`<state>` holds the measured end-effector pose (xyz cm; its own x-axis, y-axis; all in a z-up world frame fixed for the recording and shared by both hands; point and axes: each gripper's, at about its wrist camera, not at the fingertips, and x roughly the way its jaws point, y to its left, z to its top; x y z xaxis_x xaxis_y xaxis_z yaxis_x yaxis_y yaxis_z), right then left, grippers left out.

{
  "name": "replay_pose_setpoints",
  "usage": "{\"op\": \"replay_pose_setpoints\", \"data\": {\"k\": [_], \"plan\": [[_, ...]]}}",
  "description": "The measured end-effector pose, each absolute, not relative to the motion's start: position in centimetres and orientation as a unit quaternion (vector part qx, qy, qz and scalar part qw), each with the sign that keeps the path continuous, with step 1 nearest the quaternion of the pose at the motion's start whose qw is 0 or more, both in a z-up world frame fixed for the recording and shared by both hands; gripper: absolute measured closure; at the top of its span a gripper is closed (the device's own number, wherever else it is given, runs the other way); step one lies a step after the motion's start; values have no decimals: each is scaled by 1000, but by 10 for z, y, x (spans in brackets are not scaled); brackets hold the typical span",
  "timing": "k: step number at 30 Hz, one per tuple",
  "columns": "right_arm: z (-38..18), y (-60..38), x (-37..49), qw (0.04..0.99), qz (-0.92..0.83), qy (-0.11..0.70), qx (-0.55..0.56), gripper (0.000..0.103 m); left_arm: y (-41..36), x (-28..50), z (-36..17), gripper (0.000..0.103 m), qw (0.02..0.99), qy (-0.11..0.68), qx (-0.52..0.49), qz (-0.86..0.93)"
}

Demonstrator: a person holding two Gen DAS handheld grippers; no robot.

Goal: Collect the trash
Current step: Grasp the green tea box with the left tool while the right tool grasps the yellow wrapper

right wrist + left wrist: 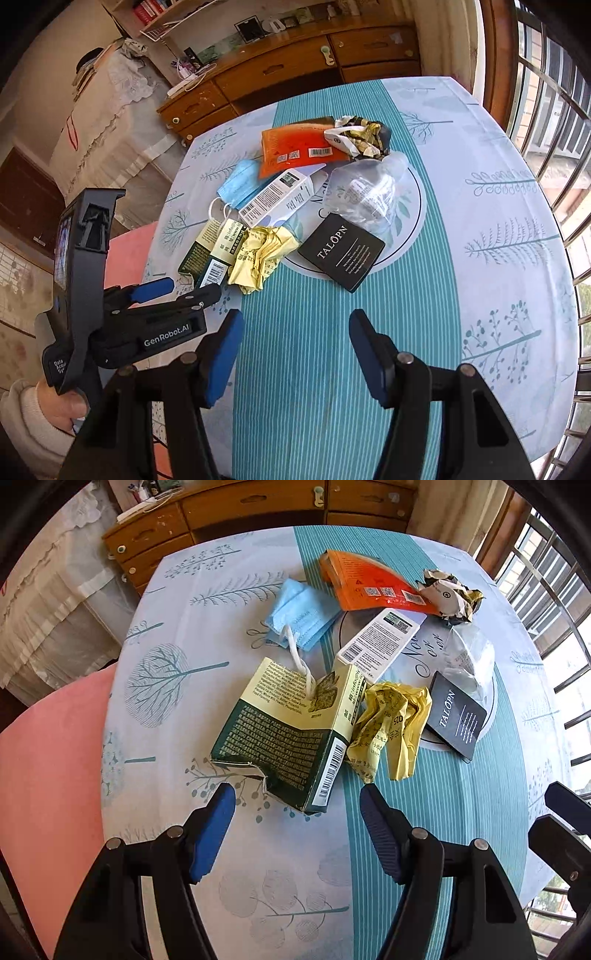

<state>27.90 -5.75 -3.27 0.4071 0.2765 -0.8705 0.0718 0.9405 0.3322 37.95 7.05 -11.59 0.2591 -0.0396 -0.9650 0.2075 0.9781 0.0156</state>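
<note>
Trash lying heaped on the desk (177, 709); left hand-held gripper (297, 805) hovering wide open before the green carton (280, 738), right hand-held gripper (295, 328) gaping empty.

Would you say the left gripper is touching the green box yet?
Apart. In the left wrist view, the open left gripper has bare tablecloth showing between each blue fingertip and the green box.
</note>
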Motion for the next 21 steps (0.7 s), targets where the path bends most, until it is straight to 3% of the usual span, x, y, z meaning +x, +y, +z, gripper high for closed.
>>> {"op": "replay_pose_setpoints", "data": {"k": [5,8,21], "plan": [[-45,-53,291,816,58,547,176,44,67,391,-131,35,782,610,93,-81],[-50,-49,301,812,59,551,184,44,72,402,-138,56,778,617,90,-83],[-72,-14,353,791,58,570,212,44,123,404,-131,59,786,607,27,-117]]}}
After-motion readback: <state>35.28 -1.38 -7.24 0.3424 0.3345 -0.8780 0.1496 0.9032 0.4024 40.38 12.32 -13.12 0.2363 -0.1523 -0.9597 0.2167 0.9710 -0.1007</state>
